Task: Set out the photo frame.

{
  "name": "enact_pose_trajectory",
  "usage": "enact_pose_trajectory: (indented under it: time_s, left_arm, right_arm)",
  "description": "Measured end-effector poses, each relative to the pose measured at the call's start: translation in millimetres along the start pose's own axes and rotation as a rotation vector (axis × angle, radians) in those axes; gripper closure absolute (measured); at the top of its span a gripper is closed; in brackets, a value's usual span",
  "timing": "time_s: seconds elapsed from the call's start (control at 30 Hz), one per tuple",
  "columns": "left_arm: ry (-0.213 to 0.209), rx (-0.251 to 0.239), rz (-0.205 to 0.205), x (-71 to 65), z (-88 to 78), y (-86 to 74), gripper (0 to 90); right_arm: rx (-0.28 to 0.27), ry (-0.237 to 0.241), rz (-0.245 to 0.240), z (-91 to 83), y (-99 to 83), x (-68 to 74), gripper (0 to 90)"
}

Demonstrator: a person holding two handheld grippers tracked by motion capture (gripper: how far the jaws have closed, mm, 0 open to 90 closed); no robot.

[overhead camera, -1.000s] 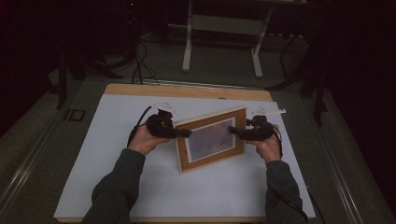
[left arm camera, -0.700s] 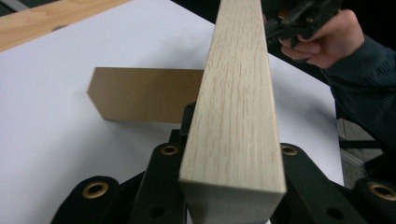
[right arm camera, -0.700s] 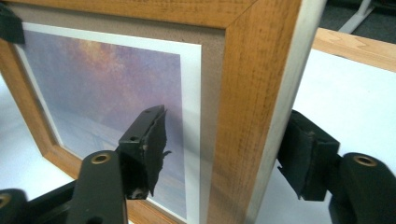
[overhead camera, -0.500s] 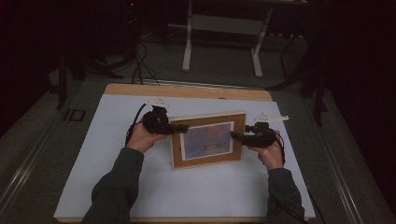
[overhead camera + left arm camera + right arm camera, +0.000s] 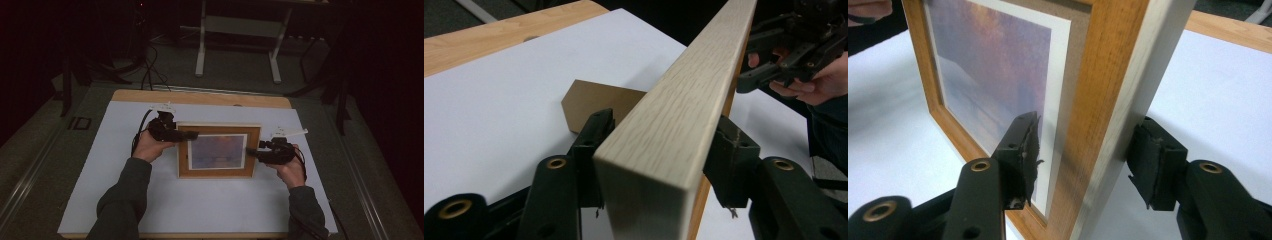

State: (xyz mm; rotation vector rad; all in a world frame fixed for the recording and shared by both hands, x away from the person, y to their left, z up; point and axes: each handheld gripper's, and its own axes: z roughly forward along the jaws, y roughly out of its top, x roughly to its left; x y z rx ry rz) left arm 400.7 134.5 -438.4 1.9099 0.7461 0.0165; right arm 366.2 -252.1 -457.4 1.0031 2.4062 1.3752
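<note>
The picture frame is stood upright on the white sheet of the bench, propped by its back stand. It is judged rigid and light, with a breakable front, so the wooden side rails are best gripped. The left gripper has just been opening and the right gripper closing; both straddle a rail, fingers released.

Your left gripper is straddling the pale wooden edge of the picture frame, which is running away from you toward the upper right. Its jaws have just been opening: the left one is sitting close against the frame's side, and the right one is standing just clear of the other face. A brown cardboard stand is poking out behind the frame over the white table cover. Farther off, your right gripper is reaching toward the frame's far end.
</note>
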Motion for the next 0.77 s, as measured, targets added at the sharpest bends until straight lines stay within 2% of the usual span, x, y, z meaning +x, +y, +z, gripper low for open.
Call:
enact_pose_trajectory:
  time_s: [0.2, 0.37, 0.5, 0.67, 0.77]
  left_arm:
    - [0.008, -0.012, -0.023, -0.5, -4.7, -5.7, 43.0]
    - [0.040, -0.014, -0.023, -4.6, -13.1, -12.4, 38.2]
    - [0.090, -0.019, -0.003, -11.9, -22.9, -17.5, 36.7]
    - [0.134, -0.035, 0.018, -22.0, -39.2, -24.0, 35.6]
    - [0.196, -0.043, 0.026, -28.0, -50.7, -33.2, 35.7]
  right_arm:
    - [-0.010, -0.007, 0.001, -2.6, 0.4, -0.6, 44.9]
    - [-0.024, -0.011, 0.006, -8.9, -0.2, -3.3, 43.0]
    - [-0.026, -0.017, 0.012, -13.1, -1.4, -6.1, 42.4]
    - [-0.036, -0.022, 0.022, -18.2, -2.0, -8.9, 41.4]
    - [-0.041, -0.022, 0.025, -23.4, -1.9, -11.0, 40.7]
